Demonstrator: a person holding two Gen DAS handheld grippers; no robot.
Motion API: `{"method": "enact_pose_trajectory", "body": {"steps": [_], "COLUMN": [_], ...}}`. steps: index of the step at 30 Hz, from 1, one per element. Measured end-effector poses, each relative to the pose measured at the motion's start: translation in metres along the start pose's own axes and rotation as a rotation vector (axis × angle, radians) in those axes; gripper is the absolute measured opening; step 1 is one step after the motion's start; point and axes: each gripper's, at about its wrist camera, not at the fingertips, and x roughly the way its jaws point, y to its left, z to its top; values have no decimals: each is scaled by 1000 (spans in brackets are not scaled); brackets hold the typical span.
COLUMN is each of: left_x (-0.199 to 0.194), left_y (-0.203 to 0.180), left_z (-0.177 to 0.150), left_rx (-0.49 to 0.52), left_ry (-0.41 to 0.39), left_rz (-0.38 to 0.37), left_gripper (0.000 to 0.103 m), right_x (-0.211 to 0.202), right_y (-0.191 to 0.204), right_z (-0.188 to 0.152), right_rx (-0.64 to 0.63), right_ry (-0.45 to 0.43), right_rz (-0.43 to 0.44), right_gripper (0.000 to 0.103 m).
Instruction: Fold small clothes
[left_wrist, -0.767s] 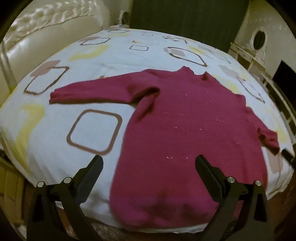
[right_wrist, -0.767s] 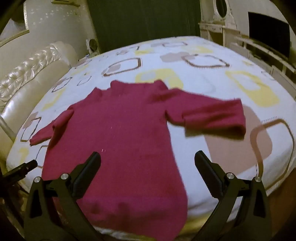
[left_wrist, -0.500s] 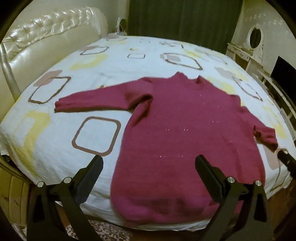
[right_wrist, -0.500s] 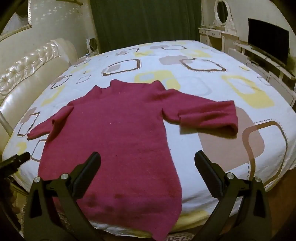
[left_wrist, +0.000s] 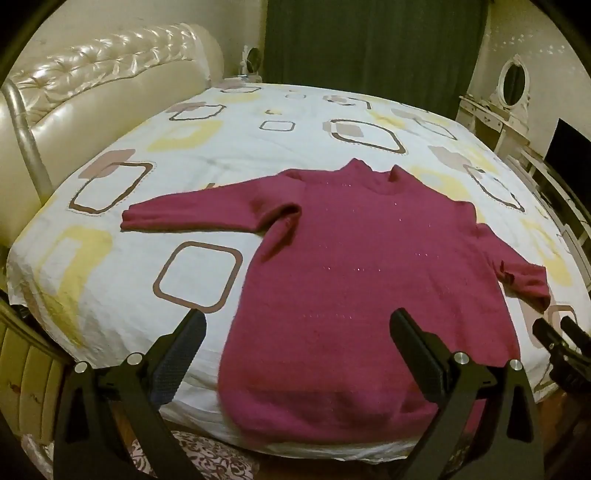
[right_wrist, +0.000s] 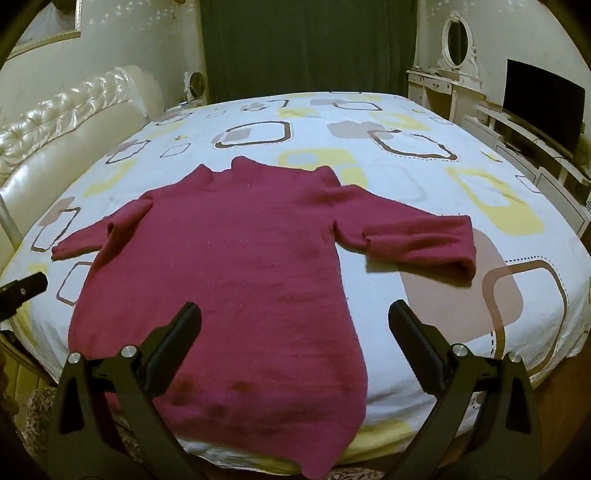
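A small dark red knitted sweater (left_wrist: 362, 266) lies spread flat on the bed, collar away from me, both sleeves out to the sides; it also shows in the right wrist view (right_wrist: 229, 280). Its hem hangs at the near bed edge. My left gripper (left_wrist: 297, 332) is open and empty, held above the hem's left part. My right gripper (right_wrist: 294, 325) is open and empty, above the hem's right part. The right gripper's tip shows at the right edge of the left wrist view (left_wrist: 561, 339), and the left gripper's tip at the left edge of the right wrist view (right_wrist: 22, 291).
The bed has a white sheet (left_wrist: 207, 155) with brown and yellow squares. A cream tufted headboard (left_wrist: 92, 92) stands at the left. A white dresser with an oval mirror (right_wrist: 458, 40) and a dark TV (right_wrist: 543, 107) stand at the right. Dark curtains hang behind.
Both grippers have drawn back and up from the sweater, which now looks smaller and farther. The sweater lies as before. Both grippers stay open.
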Motion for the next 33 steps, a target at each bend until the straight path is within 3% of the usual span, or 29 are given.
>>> {"method": "enact_pose_trajectory", "body": {"steps": [1, 3, 4, 7, 10, 12, 33], "left_x": [9, -3, -6, -24, -28, -10, 0], "left_y": [40, 47, 59, 58, 85, 110, 119], "left_z": [9, 10, 16, 17, 36, 44, 38], "left_rx": [7, 11, 13, 13, 18, 25, 37], "left_ry": [3, 3, 8, 13, 29, 39, 42], "left_rz": [-27, -40, -49, -57, -64, -73, -71], "left_gripper": [99, 99, 99, 99, 99, 99, 99], "right_x": [-3, -7, -8, -13, -14, -15, -16], "right_y": [3, 6, 4, 4, 4, 4, 4], "right_z": [-1, -5, -4, -5, -4, -5, -5], "right_rx": [2, 3, -53, -50, -48, -48, -56], "right_ry": [1, 6, -69, -63, -63, -63, -69], "right_rz": [-1, -1, -34, -33, -34, -32, -34], "right_gripper": [101, 101, 101, 101, 101, 101, 101]}}
